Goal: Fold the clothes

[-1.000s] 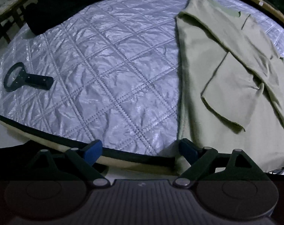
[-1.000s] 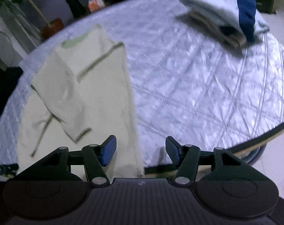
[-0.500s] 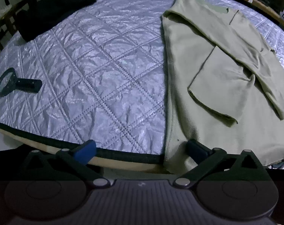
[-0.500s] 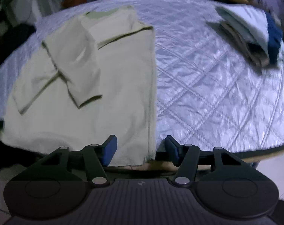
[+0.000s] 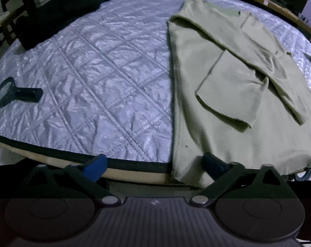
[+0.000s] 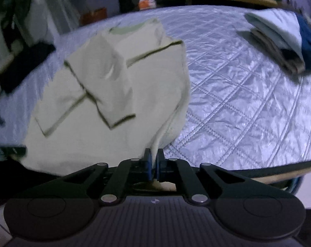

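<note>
At the near edge of the quilted silver surface (image 5: 97, 86), the right gripper (image 6: 153, 164) has just closed its fingers (image 6: 147, 164) tight on the near right corner of the pale green sweater (image 6: 89, 127), and the hem rises in a pinched ridge from the pads. The left gripper (image 5: 153, 164) has its fingers wide apart, narrowing slightly, at the sweater's near left corner (image 5: 227, 94); the right-hand finger (image 5: 214, 163) lies against the hem, the other over the surface's rim, gripping nothing. The sweater lies flat, both sleeves folded across its chest, collar at the far end. Left of it rests a black magnifying glass (image 5: 13, 93). Farther off lie a dark garment (image 5: 58, 10) and, at the right, a stack of folded clothes (image 6: 282, 41).
</note>
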### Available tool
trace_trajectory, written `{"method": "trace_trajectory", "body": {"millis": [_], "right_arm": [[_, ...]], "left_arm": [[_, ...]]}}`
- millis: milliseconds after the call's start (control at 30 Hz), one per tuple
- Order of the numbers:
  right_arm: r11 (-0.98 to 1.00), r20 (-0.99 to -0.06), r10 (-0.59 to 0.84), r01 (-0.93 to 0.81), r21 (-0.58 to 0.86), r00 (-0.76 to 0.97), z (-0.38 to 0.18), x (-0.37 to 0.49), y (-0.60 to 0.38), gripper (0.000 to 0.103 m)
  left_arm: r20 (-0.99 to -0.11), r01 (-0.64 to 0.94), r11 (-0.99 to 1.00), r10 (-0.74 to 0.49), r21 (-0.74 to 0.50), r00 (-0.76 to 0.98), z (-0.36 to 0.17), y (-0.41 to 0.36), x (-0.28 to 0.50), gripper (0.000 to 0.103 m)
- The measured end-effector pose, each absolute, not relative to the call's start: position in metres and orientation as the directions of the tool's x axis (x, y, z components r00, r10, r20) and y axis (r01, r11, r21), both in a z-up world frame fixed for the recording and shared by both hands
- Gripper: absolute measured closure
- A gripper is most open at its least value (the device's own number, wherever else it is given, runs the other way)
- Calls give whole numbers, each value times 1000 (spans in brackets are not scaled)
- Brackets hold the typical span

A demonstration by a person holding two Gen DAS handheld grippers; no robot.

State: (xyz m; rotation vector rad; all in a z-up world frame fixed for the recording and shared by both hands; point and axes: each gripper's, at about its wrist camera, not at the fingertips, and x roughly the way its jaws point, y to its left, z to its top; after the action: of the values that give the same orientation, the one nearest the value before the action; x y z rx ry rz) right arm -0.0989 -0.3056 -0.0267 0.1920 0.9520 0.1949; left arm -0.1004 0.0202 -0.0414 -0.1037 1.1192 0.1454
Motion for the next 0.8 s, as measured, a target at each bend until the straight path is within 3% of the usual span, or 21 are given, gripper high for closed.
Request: {"method": "trace_trajectory", "body": {"millis": [233, 300, 367, 400, 633, 800], "right_arm": [[950, -753, 280, -56, 309, 596, -24, -102, -315, 98], [947, -747, 284, -53, 318, 601, -24, -102, -316, 98], [946, -744, 288, -57, 320, 602, -24, -102, -316, 98], [945, -743, 292, -60, 322, 603, -24, -103, -315, 98], [942, -738, 307, -80, 327, 601, -24, -103, -309, 98], [936, -726, 311, -63, 347, 613, -23, -103, -313, 98]], "left_arm": [[-879, -164, 986, 87, 10, 469, -38, 18, -100, 28], [-875, -157, 988, 69, -9, 478, -37, 18, -100, 24], [-880, -153, 987, 25, -54, 474, -41, 20, -100, 8], [-878, -142, 988, 15, -60, 479, -43, 19, -99, 5], [-856, -77, 992, -42, -96, 515, -48, 10, -95, 2], [-851, -43, 997, -39, -71, 524, -50, 5, -93, 7]]}}
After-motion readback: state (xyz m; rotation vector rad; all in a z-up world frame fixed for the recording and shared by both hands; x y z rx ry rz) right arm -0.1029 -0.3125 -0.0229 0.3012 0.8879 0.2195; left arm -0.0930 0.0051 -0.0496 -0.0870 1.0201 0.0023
